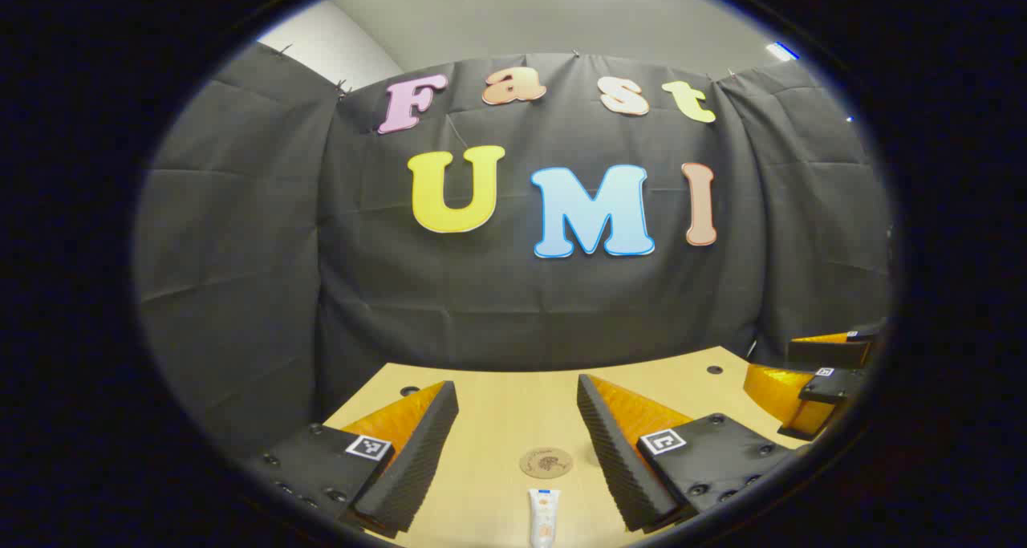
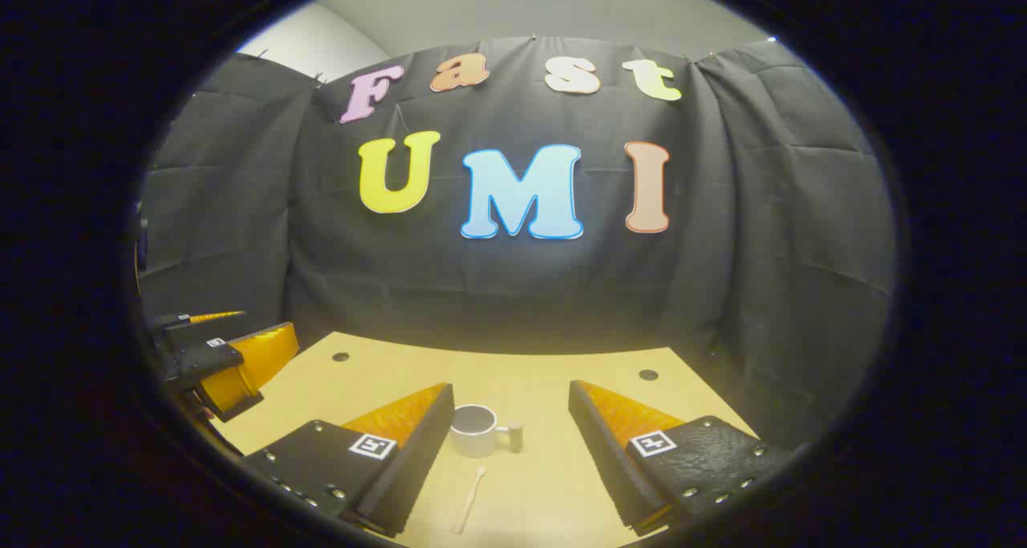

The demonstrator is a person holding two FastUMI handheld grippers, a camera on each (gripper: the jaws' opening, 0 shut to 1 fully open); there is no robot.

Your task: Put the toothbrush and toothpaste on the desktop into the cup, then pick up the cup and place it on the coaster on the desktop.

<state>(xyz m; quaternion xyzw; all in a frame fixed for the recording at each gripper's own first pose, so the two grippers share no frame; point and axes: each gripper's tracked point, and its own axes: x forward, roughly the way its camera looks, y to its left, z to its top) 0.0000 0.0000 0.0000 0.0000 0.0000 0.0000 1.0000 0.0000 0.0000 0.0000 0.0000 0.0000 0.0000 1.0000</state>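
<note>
In the left gripper view, my left gripper (image 1: 517, 395) stands open above the wooden desktop (image 1: 497, 420). Between its fingers lie a round brown coaster (image 1: 545, 462) and, nearer to me, a white toothpaste tube (image 1: 543, 517). The right gripper (image 1: 810, 379) shows at the far right edge. In the right gripper view, my right gripper (image 2: 511, 395) is open with nothing in it. A white cup (image 2: 475, 430) with a handle stands upright between its fingers, close to the left one. A pale toothbrush (image 2: 470, 500) lies on the desktop in front of the cup. The left gripper (image 2: 225, 363) appears at the left.
Small dark holes (image 2: 648, 375) mark the desktop's far corners. The black cloth wall (image 2: 513, 291) closes the desk off at the back and sides.
</note>
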